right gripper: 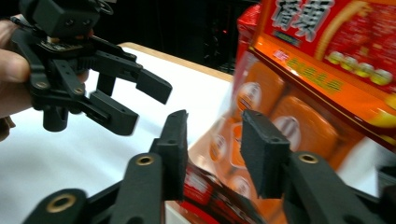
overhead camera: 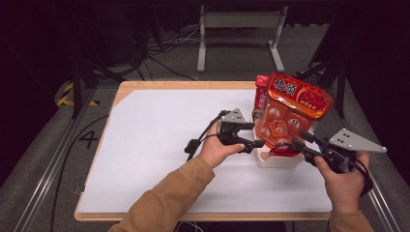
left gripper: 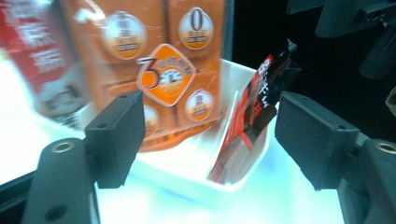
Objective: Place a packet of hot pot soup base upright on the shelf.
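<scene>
A tall orange snack bag (overhead camera: 290, 113) stands tilted in a small white tray (overhead camera: 278, 162) at the right of the table. A red pack (overhead camera: 261, 92) stands behind it. A red and black sachet (left gripper: 257, 112) leans inside the white tray (left gripper: 205, 186). My left gripper (overhead camera: 255, 135) is at the tray's left side, open; in its own view the left gripper (left gripper: 212, 130) has the orange bag (left gripper: 163, 70) and the sachet beyond its spread jaws, touching neither. My right gripper (overhead camera: 302, 140) is at the bag's lower right, also open. In the right gripper view the right gripper (right gripper: 215, 140) points at the orange bag (right gripper: 280, 102), with the left gripper (right gripper: 142, 105) farther off.
A white sheet (overhead camera: 159, 145) covers the wooden table top, bare to the left of the tray. The tray sits near the table's right edge. Behind the table a metal frame (overhead camera: 239, 29) and cables lie on the grey floor. Rails run along both sides.
</scene>
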Motion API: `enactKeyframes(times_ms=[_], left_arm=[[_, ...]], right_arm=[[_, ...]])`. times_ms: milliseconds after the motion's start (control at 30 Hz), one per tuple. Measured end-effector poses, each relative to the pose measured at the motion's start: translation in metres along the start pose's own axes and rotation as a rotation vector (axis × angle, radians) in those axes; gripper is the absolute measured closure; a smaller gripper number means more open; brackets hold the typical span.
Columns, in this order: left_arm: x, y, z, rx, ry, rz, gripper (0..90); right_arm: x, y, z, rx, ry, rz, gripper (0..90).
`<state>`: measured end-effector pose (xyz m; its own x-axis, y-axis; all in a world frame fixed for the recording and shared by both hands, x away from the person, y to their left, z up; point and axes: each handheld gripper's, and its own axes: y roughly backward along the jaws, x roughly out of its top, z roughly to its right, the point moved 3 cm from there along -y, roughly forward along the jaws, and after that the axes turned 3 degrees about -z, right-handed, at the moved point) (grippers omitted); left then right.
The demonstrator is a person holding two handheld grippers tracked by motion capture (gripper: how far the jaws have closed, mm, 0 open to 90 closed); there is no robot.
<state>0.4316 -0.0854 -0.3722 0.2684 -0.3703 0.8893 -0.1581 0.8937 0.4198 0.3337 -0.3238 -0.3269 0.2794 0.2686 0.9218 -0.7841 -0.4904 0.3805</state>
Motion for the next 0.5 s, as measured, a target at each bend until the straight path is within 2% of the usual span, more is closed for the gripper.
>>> enactKeyframes(times_ms=[167, 433, 467, 500], left_arm=[[-0.008, 0.036, -0.002, 0.053, 0.018, 0.037, 24.2], [-0.028, 0.1, 0.002, 0.156, 0.021, 0.045, 22.3], [-0.028, 0.1, 0.002, 0.156, 0.021, 0.045, 21.9], [-0.032, 0.109, 0.003, 0.169, 0.027, 0.045, 21.9]], right_arm=[[0.006, -0.014, -0.008, 0.047, 0.004, 0.018, 49.3], [0.019, -0.037, -0.028, 0.124, 0.014, 0.058, 37.3], [0.019, -0.037, -0.028, 0.124, 0.014, 0.058, 37.3], [0.02, -0.039, -0.031, 0.134, 0.015, 0.06, 36.6]])
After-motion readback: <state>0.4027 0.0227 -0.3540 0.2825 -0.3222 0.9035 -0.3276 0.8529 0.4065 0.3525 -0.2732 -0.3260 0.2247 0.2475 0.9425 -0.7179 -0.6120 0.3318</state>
